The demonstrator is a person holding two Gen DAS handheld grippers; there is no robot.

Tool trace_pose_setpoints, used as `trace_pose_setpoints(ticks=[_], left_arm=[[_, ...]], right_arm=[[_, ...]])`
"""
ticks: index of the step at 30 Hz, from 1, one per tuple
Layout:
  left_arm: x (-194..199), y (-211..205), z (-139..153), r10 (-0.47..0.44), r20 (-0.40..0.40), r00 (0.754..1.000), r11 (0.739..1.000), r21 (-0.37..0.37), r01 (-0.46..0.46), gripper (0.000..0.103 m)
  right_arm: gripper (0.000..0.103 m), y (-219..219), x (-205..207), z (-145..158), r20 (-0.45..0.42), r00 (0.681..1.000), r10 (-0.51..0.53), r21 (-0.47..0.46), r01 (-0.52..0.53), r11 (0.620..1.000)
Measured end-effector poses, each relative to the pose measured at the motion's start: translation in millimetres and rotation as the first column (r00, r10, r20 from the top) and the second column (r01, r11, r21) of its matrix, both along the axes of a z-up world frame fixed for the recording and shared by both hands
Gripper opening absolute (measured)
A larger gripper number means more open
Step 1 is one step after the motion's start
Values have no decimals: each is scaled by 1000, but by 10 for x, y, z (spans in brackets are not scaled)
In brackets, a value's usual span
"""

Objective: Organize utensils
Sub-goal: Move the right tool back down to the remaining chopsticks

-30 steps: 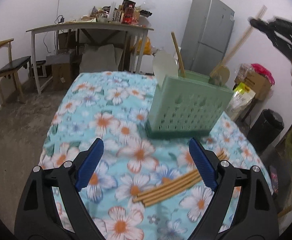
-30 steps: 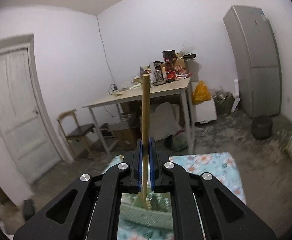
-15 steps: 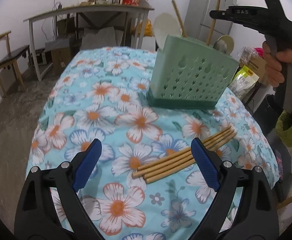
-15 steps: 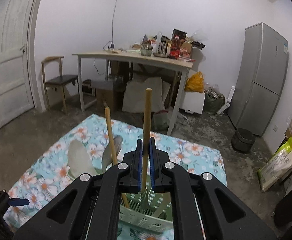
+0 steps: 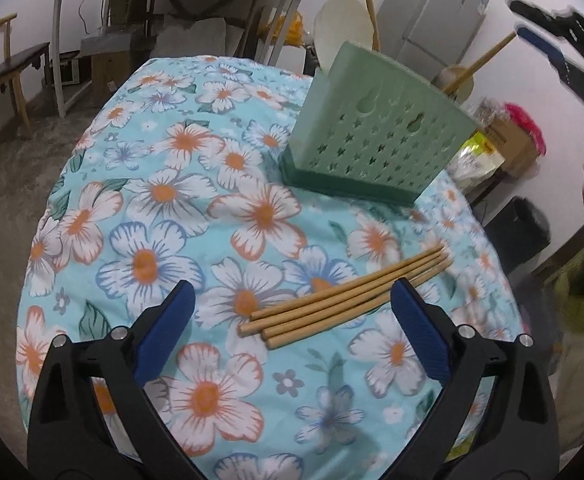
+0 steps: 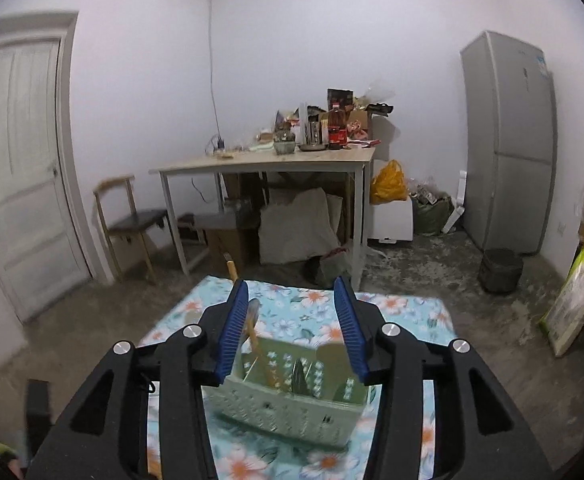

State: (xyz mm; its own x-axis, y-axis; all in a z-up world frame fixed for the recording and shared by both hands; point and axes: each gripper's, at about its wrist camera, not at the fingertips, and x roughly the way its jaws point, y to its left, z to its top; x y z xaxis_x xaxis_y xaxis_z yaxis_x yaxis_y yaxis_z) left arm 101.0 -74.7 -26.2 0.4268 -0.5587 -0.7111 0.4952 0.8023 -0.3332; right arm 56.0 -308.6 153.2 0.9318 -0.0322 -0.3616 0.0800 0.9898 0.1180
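On the table draped in a light blue cloth with orange-and-white flowers (image 5: 164, 256), I am holding my left gripper (image 5: 292, 300) low over four long bamboo chopsticks (image 5: 348, 296). They are lying side by side, touching, running from about eight o'clock to two o'clock in the left wrist view. My left jaws are spreading wider, blue pads far apart; the near ends of the sticks are lying between them, untouched by either pad.

At one o'clock from the chopsticks, well apart from them, a pale green perforated plastic utensil basket (image 5: 376, 140) is standing upright on the cloth. A white paddle-shaped spatula (image 5: 344, 36) and a round wooden handle (image 5: 372, 12) are sticking up behind its left end, and another wooden handle (image 5: 480, 64) is leaning out toward two o'clock at its right end.

My right gripper (image 6: 294, 328) is hovering above the same basket (image 6: 280, 404), jaws opening with nothing between them. Below them, in the right wrist view, a wooden handle (image 6: 260, 356) is leaning inside the basket's left compartment, and dark utensil heads are showing in the middle; I cannot tell what they are.
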Motion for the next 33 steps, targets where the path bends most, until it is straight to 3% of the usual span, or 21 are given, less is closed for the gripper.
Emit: trace_pose_setpoints(ticks=[6, 12, 19, 20, 25, 28, 32, 33], left_arm=[[-18, -83, 43, -45, 10, 999, 999, -11, 46, 95], [-73, -111, 145, -85, 97, 992, 996, -9, 86, 95], [-39, -137, 129, -94, 137, 986, 995, 49, 88, 95], [-34, -134, 120, -93, 142, 986, 995, 56, 85, 95], [-26, -183, 95, -95, 179, 979, 990, 121, 74, 95], [-39, -191, 151, -89, 210, 974, 991, 121, 64, 95], [-46, -172, 198, -79, 228, 970, 993, 106, 56, 95], [-44, -161, 200, -75, 229, 971, 993, 102, 53, 95]], right_arm=[[45, -236, -466, -251, -21, 1000, -19, 172, 22, 985], [45, -428, -665, -773, -144, 989, 31, 372, 25, 928], [45, -264, -740, -1797, -316, 929, 191, 648, 65, 759], [45, -244, -752, -1975, -331, 920, 212, 694, 84, 715], [45, -258, -716, -2444, -342, 905, 255, 822, 157, 547], [42, -321, -677, -2612, -338, 903, 264, 863, 186, 470], [35, -377, -598, -2710, -334, 907, 255, 882, 205, 424], [29, -383, -580, -2741, -335, 908, 252, 883, 210, 419]])
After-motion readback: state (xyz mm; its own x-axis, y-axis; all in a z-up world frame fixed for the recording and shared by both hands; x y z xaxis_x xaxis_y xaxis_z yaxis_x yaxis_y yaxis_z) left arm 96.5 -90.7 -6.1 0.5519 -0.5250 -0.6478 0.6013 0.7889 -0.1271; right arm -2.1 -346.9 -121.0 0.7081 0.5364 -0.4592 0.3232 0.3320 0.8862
